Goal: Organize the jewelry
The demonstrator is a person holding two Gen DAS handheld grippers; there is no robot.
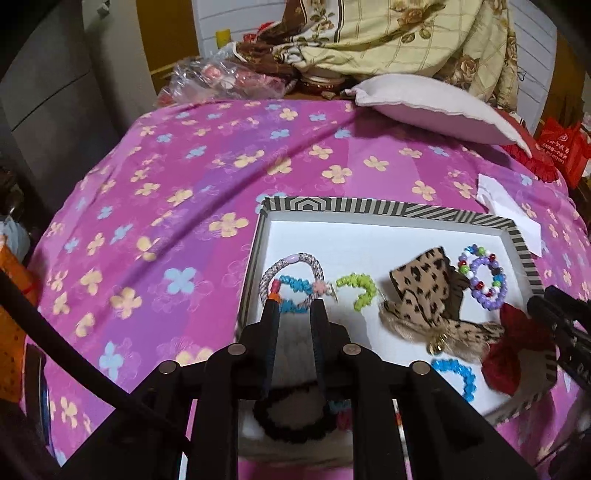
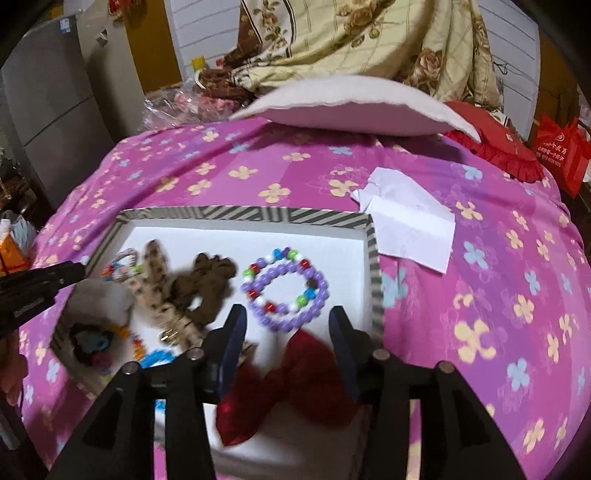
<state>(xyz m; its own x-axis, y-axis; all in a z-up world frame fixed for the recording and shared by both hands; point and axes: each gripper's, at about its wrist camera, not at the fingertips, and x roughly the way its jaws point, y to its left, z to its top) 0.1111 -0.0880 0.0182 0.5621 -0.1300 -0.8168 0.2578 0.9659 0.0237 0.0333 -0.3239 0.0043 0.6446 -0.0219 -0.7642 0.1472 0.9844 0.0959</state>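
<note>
A shallow white tray with a striped rim (image 1: 369, 208) (image 2: 236, 213) lies on the pink flowered bedspread. In it are a grey woven bracelet with blue beads (image 1: 291, 277), a green bead bracelet (image 1: 360, 288), a leopard-print bow (image 1: 424, 291) (image 2: 155, 280), a purple bead bracelet (image 1: 482, 280) (image 2: 284, 291), a brown scrunchie (image 2: 207, 288), a red bow (image 1: 517, 343) (image 2: 295, 373) and a black scrunchie (image 1: 291, 417). My left gripper (image 1: 295, 306) (image 2: 70, 275) stands open over the tray's near left corner, a grey fluffy piece (image 1: 295, 343) (image 2: 99, 299) below its fingers. My right gripper (image 2: 288, 317) (image 1: 543, 306) is open, the red bow lying loose between its fingers.
White folded paper (image 2: 410, 221) (image 1: 509, 214) lies just past the tray's far right corner. A pale pillow (image 2: 351, 107) (image 1: 436, 107) and a heap of floral bedding (image 1: 399, 33) fill the far side. A red bag (image 2: 561, 151) stands at the right, a grey cabinet (image 2: 48, 110) at the left.
</note>
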